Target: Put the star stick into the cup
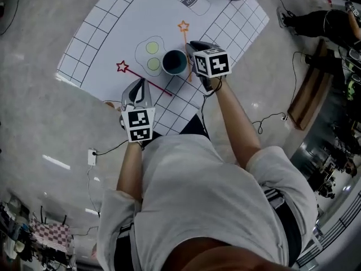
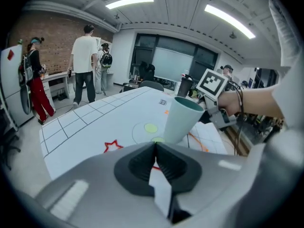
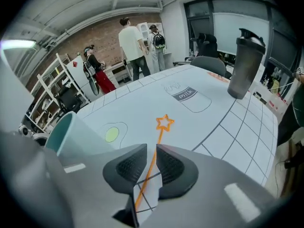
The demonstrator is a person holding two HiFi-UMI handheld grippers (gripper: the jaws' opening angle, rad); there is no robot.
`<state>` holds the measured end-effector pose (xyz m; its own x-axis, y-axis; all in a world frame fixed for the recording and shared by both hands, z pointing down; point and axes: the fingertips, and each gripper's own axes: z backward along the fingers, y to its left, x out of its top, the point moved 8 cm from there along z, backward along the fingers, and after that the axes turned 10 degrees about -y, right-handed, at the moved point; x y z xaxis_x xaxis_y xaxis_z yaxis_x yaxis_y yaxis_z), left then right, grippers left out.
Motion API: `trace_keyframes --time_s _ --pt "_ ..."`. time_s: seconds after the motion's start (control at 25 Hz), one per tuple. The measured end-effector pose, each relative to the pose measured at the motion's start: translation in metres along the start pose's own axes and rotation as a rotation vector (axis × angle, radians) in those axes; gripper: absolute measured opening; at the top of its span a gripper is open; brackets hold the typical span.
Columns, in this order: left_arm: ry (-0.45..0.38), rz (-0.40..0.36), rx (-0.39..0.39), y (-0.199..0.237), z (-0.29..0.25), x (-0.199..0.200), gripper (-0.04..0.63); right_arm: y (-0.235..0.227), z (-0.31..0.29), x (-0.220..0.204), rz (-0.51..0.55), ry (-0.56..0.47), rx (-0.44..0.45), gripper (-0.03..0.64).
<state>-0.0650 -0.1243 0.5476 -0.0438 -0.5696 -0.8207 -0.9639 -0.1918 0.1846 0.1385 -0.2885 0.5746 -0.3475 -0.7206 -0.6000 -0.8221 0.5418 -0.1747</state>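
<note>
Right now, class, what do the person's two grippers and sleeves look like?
The left gripper and right gripper are grey rounded shells with dark textured fingers; each bears a white cube with black square markers. The shirt is light grey, short-sleeved.

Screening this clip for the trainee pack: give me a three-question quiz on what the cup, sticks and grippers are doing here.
1. True or false: the cup lies on its side.
2. Which stick shows between the jaws of the right gripper? A: the red one. B: the orange one. C: neither.
3. Fill in: the jaws of the left gripper stand ____.

Key:
1. False, it stands upright on the mat.
2. B, the orange star stick, with the jaws apart.
3. Together.
</note>
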Motion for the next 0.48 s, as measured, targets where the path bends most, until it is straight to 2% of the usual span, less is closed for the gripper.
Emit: trace_keyframes --time_s 0.24,0.32,0.48 --pt "0.017 0.025 0.038 0.010 -0.001 -0.007 0.003 -0.003 -0.030 -0.002 0.014 0.067 0.001 0.072" --pt "0.017 0.026 0.039 0.012 0.000 -0.008 0.003 -0.003 -0.033 -0.003 0.031 0.077 -0.026 0.035" --pt "0.020 0.028 0.031 0.013 0.003 -0.010 0.003 -0.003 -0.033 -0.005 0.044 0.061 -0.046 0.017"
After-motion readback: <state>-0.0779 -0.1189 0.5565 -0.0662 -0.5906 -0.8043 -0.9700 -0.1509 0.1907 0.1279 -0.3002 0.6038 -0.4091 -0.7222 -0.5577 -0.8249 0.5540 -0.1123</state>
